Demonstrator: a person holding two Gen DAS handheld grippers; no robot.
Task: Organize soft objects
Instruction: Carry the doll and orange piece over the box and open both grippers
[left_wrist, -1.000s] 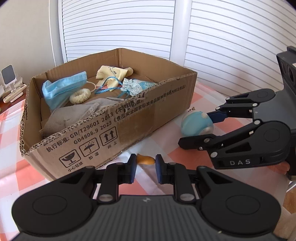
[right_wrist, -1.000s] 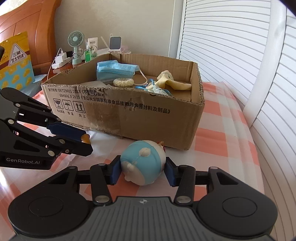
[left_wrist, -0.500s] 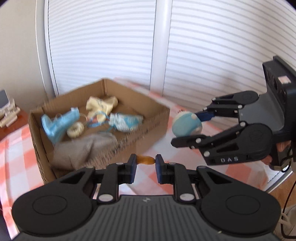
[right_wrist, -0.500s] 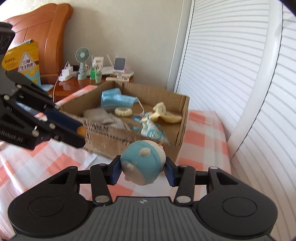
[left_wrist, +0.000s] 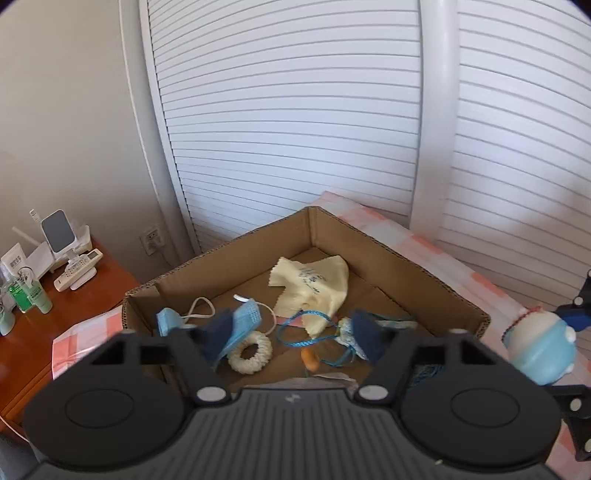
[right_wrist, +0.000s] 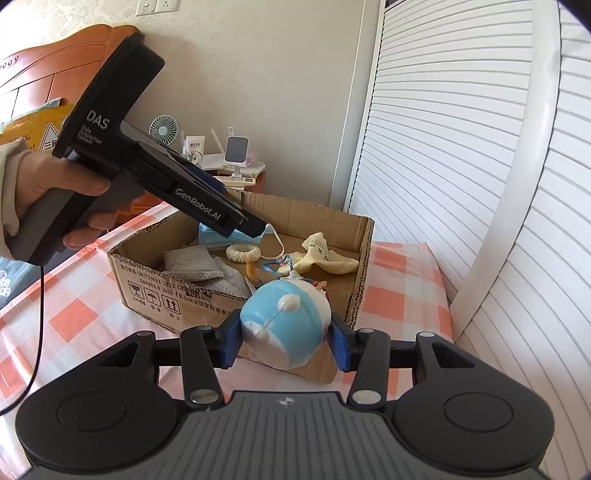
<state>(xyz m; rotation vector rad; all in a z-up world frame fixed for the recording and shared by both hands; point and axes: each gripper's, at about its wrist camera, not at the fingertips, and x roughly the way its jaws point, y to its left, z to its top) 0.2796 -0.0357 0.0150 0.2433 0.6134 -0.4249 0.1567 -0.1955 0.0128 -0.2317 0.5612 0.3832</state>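
Left hand-held gripper (left_wrist: 291, 332) hung over the cardboard box (left_wrist: 402, 258), jaws opening, nothing between them; small orange piece (left_wrist: 310, 360) lay inside. Right hand-held gripper (right_wrist: 284, 341) was clamped on the blue plush toy (right_wrist: 284, 328) short of the box. Risk: released there, the rounded toy would likely miss the box and roll across the checked cloth (right_wrist: 70, 317).

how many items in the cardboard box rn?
7 visible: blue face mask and white scrunchie at left, yellow cloth at the back, blue cord, pale-blue pouch, small orange piece mid-floor, grey cloth near the front. More may be hidden.
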